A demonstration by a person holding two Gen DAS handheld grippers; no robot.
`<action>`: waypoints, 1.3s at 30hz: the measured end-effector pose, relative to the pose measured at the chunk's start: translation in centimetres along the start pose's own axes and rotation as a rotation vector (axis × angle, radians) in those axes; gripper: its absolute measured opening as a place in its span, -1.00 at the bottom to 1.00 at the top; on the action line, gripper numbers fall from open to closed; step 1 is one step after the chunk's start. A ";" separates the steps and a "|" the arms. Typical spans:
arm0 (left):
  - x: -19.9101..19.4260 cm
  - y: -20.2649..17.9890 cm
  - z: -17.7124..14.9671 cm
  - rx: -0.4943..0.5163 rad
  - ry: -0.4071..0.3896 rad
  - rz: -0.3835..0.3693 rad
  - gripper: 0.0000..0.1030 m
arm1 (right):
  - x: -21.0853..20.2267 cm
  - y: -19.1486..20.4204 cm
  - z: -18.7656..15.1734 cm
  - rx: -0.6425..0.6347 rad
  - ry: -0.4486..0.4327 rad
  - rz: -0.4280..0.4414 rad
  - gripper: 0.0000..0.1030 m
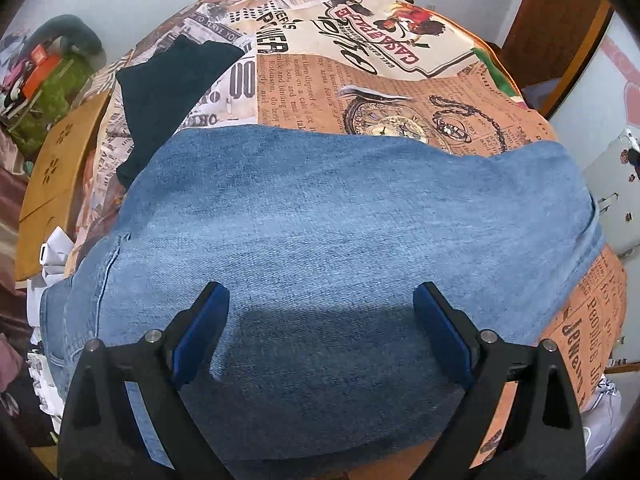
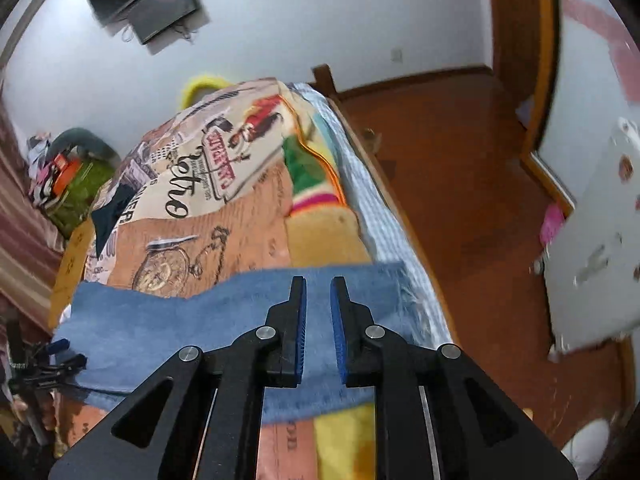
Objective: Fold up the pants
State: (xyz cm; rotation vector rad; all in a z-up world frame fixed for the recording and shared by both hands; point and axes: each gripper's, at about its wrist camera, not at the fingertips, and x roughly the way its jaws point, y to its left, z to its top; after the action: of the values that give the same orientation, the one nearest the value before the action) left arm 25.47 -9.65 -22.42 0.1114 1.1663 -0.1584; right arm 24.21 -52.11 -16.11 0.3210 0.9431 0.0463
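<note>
Above the bed, noted both grippers clear of the cloth. Left gripper (image 1: 320, 300): spread wide over the near half of the jeans (image 1: 320, 208), with nothing between the pads. Right gripper (image 2: 319, 284): parted by a narrow slit only, empty, poised over the end with the frayed hem (image 2: 414, 300).

Judged the step as a pause between folds: lengthwise fold seemingly done, end-over-end fold next. To do it well:
- Would widen the right first; looked too narrow to take doubled denim.
- Would pinch every layer at the hem corners, not the top one alone.
- Would lift just enough to clear the newspaper-print cover (image 1: 400, 92), carry toward the other end, lay edge on edge, then smooth along the crease.
- Risks judged: a slide off the bed's side, with the hem so near it; bunching of the cover underneath if dragged.

Looked light blue, washed denim, faded in patches. Lay as a broad band across the bed on top of the cover, fairly flat, with a slight wave along the far edge. Showed a stitched side seam (image 1: 108, 264) at the left end in the left wrist view. Could not make out a waistband for certain. Beyond, saw a dark navy garment (image 1: 168, 92), its corner touching or tucked under the far-left edge; could not tell which.
</note>
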 end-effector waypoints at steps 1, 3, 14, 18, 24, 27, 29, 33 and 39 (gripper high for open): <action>0.0 -0.1 0.0 0.000 0.000 0.002 0.85 | 0.1 0.2 -0.1 -0.010 0.012 0.001 -0.75; 0.0 -0.2 0.1 0.005 -0.005 0.010 0.85 | -0.1 1.0 -0.5 -0.044 0.036 0.017 -0.75; -1.9 2.9 -0.3 -0.059 -0.057 0.053 0.85 | 5.7 12.4 -4.8 -0.316 0.166 0.162 -0.27; -1.4 4.1 -1.4 -0.075 -0.021 0.047 0.85 | 8.0 14.5 -7.2 -0.402 0.244 0.152 -0.28; -2.0 3.7 -2.5 -0.037 -0.045 0.058 0.85 | 6.3 12.3 -10.4 -0.393 0.265 0.141 -0.28; -2.2 3.3 -2.8 -0.028 -0.052 0.055 0.85 | 4.6 10.7 -11.0 -0.360 0.255 0.138 -0.27; -2.5 3.1 -3.0 -0.027 -0.065 0.054 0.85 | 3.9 10.4 -11.2 -0.352 0.253 0.136 -0.27; -3.7 3.8 -3.3 -0.057 -0.095 0.029 0.85 | 3.7 11.9 -11.2 -0.388 0.252 0.069 -0.27; -6.9 8.1 -3.6 -0.136 -0.186 0.073 0.85 | 2.9 16.0 -10.1 -0.422 0.207 0.129 -0.27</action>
State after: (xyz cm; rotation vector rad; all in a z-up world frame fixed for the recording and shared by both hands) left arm 21.07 -0.63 -17.40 0.0183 0.9834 -0.0241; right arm 19.41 -33.84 -19.28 -0.0162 1.0888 0.3976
